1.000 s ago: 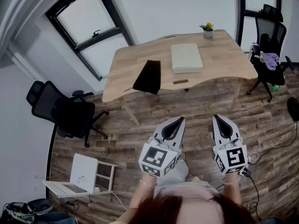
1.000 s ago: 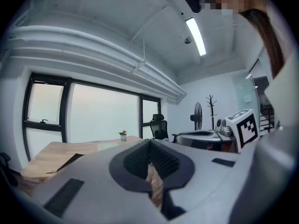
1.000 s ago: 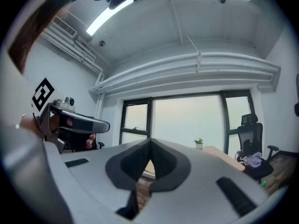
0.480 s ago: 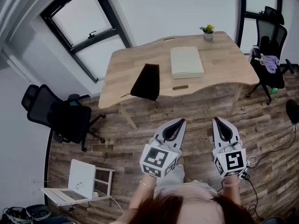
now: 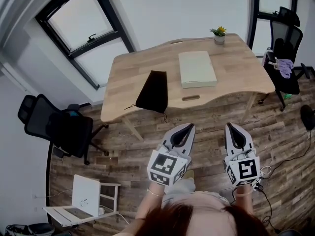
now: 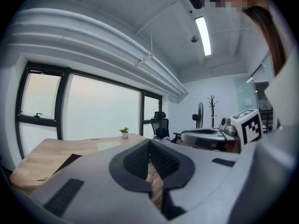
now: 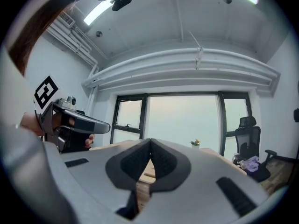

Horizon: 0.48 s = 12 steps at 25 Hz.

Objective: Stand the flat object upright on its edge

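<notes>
Left gripper [image 5: 180, 132] and right gripper [image 5: 236, 133] hanging over the floor, jaws fully closed, gripping nothing. Book [image 5: 197, 69] lying flat on the table [image 5: 236, 68], well apart.

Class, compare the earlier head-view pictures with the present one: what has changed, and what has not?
The table looks slightly nearer, and the office chair and laptop slid toward the lower left, as if the person stepped forward. Nothing was grasped or released. The left gripper and right gripper stay shut and empty; the pale flat object still lies flat.
</notes>
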### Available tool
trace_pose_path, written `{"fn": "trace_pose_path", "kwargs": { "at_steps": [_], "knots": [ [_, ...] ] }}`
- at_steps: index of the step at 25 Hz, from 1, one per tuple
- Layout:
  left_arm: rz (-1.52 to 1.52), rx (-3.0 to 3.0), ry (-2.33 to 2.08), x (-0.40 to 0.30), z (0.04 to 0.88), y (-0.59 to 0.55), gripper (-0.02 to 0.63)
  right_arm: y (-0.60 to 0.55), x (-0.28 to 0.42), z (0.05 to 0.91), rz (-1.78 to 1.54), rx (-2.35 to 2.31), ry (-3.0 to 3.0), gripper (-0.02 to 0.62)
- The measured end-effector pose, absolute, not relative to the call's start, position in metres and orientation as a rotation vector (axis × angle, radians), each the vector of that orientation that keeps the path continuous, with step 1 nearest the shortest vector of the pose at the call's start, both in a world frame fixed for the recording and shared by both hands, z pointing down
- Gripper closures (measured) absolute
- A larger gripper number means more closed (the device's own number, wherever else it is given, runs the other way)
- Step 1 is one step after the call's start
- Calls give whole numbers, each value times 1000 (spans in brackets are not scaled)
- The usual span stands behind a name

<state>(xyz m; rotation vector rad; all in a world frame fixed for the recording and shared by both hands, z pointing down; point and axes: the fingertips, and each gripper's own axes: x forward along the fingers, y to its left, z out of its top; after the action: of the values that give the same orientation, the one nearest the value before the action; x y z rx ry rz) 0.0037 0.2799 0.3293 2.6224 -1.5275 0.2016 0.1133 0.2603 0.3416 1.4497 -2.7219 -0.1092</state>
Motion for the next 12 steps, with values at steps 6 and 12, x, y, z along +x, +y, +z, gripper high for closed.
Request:
{"fn": "trace_pose_path", "kwargs": {
  "at_steps": [6, 12],
  "knots": [
    [209, 2632, -1511, -20, 329, 249, 597, 229, 97, 337, -120, 1488, -2691, 595],
    [186, 2641, -1496, -43, 327, 221, 596, 201, 79, 336, -119, 1511, -2673, 595]
  ]
}}
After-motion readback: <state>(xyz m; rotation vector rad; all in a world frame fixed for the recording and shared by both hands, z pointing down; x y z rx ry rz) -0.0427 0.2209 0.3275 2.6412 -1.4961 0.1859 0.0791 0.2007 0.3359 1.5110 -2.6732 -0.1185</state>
